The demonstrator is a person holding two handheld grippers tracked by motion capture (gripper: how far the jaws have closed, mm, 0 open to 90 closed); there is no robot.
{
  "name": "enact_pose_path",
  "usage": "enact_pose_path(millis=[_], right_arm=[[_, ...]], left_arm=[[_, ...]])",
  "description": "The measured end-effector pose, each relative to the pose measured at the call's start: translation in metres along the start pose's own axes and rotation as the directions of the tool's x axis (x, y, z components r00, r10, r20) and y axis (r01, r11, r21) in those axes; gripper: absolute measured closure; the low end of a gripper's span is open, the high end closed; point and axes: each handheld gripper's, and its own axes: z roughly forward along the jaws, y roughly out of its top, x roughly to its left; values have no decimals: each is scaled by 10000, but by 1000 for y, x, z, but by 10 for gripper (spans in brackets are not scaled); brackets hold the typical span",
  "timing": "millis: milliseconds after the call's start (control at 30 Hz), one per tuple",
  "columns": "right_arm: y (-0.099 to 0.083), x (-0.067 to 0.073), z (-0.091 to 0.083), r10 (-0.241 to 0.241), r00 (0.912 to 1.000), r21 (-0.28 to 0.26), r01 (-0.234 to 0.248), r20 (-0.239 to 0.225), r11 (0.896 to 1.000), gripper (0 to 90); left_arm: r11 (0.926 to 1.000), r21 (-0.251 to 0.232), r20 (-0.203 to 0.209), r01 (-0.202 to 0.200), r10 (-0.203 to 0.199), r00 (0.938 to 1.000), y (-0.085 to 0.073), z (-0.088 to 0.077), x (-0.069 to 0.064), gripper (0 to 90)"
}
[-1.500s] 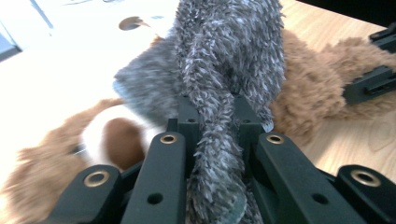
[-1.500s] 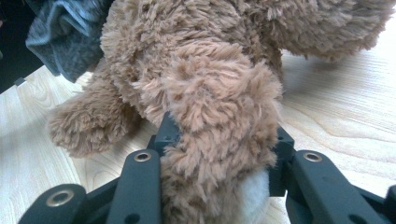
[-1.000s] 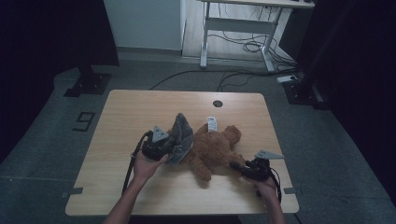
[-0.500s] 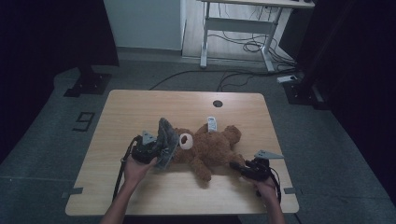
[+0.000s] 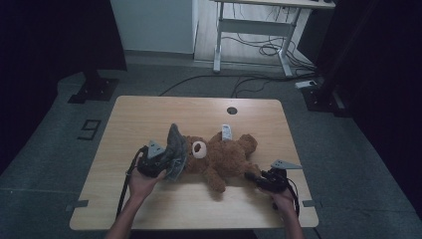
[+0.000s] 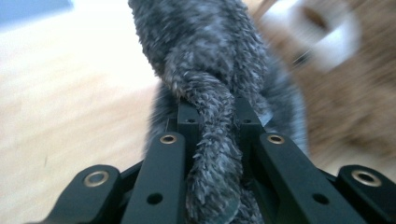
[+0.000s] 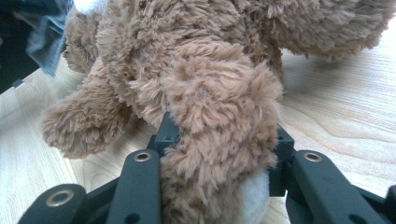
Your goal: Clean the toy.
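Your left tongs (image 5: 160, 160) dragged the grey cloth (image 5: 175, 149) off the bear's (image 5: 224, 157) head; both tongs grip, right tongs (image 5: 259, 178) clamping a leg; pulling harder risks the fur slipping free.

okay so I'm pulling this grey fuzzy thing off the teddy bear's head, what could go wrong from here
1. The left gripper pinches only a twisted bunch of the grey cloth; a hard tug may slip it free.
2. The right gripper holds the teddy bear by one leg alone, so the bear may swing or drag across the table.
3. Opposite pulls could strain the bear's leg seam.
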Motion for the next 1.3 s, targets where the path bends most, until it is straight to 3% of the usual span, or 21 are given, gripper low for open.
enact_pose_path(millis=[100,133,167,300,333,367,400,433,467,600,667,733,767,900,1000,1067,1167,1200,1233,1300], right_arm=[[0,0,0,-15,10000,11,15,10,10000,603],[0,0,0,-15,10000,11,15,10,10000,603],[0,0,0,-43,10000,21,43,17,10000,602],[0,0,0,2,10000,-9,-2,-9,10000,602],[0,0,0,2,10000,-9,-2,-9,10000,602],[0,0,0,-31,10000,14,31,-8,10000,602],[0,0,-1,-41,10000,15,41,-19,10000,602],[0,0,-1,-48,10000,4,48,-26,10000,602],[0,0,-1,-66,10000,19,66,-40,10000,602],[-1,0,-1,-64,10000,-5,64,-38,10000,602],[-1,0,-1,-67,10000,-2,67,-38,10000,602],[-1,0,-1,-95,10000,19,95,-22,10000,602],[-1,0,-1,-82,10000,34,82,-23,10000,602],[-1,1,-1,-173,9998,104,173,4,9998,602],[-1,0,-1,-126,9999,43,126,-50,9999,602],[-1,0,-2,-108,9999,63,108,-95,9999,602],[-1,0,-2,-85,9999,73,86,-94,9999,602],[-1,0,-2,-86,9999,93,86,-83,9999,602],[-1,0,-2,-106,9999,122,107,-74,9999,602],[-1,0,-2,-91,9999,191,92,-53,9998,603]], left_arm=[[9984,-341,494,-459,475,9976,17,1,-22,779],[9984,-341,494,-459,475,9976,17,1,-22,779],[9973,-423,948,-604,642,9934,29,7,-37,779],[9962,-277,1990,-820,859,9762,48,36,-70,778],[9962,-277,1990,-820,859,9762,48,36,-70,777],[9958,-191,2415,-900,919,9660,56,52,-86,778],[9958,-191,2415,-900,919,9660,56,52,-86,777],[9943,-59,2767,-1064,1039,9553,62,66,-102,777],[9943,-59,2767,-1064,1039,9553,62,66,-102,777],[9895,76,3299,-1440,1335,9345,71,88,-132,776],[9869,207,3348,-1599,1439,9313,71,94,-139,776],[9859,331,3305,-1641,1442,9327,70,98,-141,776],[9853,629,3355,-1591,1293,9331,66,106,-141,776],[9890,626,3333,-1339,1057,9369,61,106,-133,777],[9874,481,2866,-1505,1307,9491,62,100,-128,779],[9888,444,2651,-1427,1260,9560,62,96,-120,779],[9915,416,2092,-1230,1117,9715,62,91,-105,780],[9915,416,2092,-1230,1117,9715,62,91,-105,780],[9939,482,1769,-997,897,9801,62,88,-93,780],[9945,530,1481,-905,817,9856,59,83,-80,780]])
